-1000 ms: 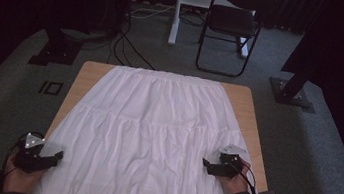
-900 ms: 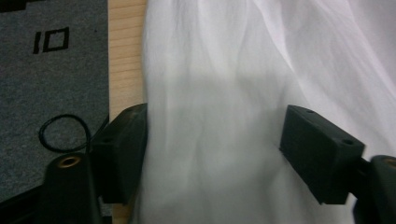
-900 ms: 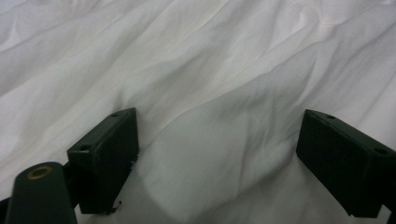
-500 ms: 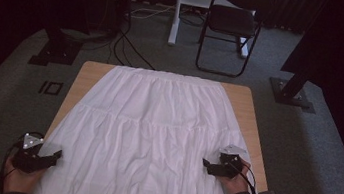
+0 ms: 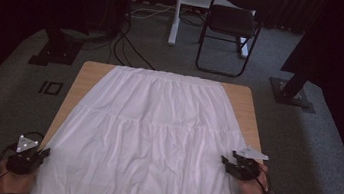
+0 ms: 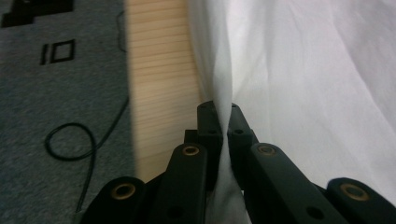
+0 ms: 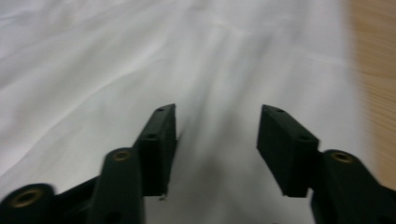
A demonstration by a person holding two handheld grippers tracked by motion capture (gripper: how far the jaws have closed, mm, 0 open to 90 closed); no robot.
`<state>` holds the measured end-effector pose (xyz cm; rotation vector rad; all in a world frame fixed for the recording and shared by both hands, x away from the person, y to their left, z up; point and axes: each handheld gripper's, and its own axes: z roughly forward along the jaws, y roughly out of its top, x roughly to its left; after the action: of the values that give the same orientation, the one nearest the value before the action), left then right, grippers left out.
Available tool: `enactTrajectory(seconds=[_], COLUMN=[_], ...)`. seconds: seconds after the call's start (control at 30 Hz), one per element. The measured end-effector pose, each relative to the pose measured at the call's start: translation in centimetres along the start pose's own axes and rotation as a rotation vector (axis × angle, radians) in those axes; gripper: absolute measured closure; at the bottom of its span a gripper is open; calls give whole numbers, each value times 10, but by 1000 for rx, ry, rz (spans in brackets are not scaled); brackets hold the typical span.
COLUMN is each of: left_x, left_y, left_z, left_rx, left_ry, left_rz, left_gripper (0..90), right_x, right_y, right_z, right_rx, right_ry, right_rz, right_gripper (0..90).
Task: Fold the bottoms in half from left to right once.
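One wooden table [image 5: 90, 73] under white skirt [image 5: 155, 135], grey carpet [image 5: 2, 105], black chair [image 5: 232, 24], left gripper [image 6: 220, 112] pinching skirt edge, right gripper [image 7: 217, 135] spread, closing.

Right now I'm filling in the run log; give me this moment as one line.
left gripper: shut on white skirt edge | right gripper: open over skirt, jaws just been closing, nothing pinched | table: skirt spread flat

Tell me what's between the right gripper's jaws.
Nothing is gripped yet: the right gripper has just been closing over the white skirt, which lies flat beneath the gap in the right gripper view.
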<state>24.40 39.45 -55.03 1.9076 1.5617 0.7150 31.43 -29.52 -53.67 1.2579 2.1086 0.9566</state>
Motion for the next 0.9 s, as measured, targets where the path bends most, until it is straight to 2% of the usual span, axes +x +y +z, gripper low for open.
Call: enactTrajectory(seconds=[0.03,0.07,0.17,0.23,0.3,0.33,0.37,0.43,0.5,0.6,0.67,0.7,0.77,0.87,0.9], left_x=[2,3,6,7,8,9,11,14,21,36,48,51,52,46,37], left_y=[0,1,5,7,9,10,10,10,10,10,11,12,15,19,25], left_z=[-1,-2,-3,-3,-2,-2,-2,-1,0,-2,-4,-6,-10,-15,-25], left_rx=[-1,-3,2,8,12,14,15,20,30,33,39,46,34,19,-34], left_ry=[9,28,65,85,107,119,126,146,179,230,281,293,297,282,227], left_rz=[4,8,26,33,40,37,33,33,30,-7,-26,-32,-33,-15,-10], left_gripper=[888,888,888,888,888,888,889,890,890,891,891,891,891,890,889], right_x=[-9,-15,-35,-40,-39,-39,-40,-42,-47,-51,-49,-48,-47,-48,-48], right_y=[-4,-8,-30,-44,-53,-56,-56,-54,-52,-53,-53,-53,-53,-53,-54], right_z=[-8,-13,-24,-25,-21,-19,-19,-20,-20,-20,-20,-20,-20,-19,-19], right_rx=[5,6,41,65,93,101,88,100,117,118,120,120,115,102,98], right_ry=[-45,-70,-108,-72,-59,-54,-42,-42,-86,-109,-114,-113,-106,-88,-84], right_rz=[19,34,108,143,136,140,155,141,158,177,161,158,157,175,183], right_gripper=[427,414,369,366,365,389,494,759,874,881,880,880,878,867,864])
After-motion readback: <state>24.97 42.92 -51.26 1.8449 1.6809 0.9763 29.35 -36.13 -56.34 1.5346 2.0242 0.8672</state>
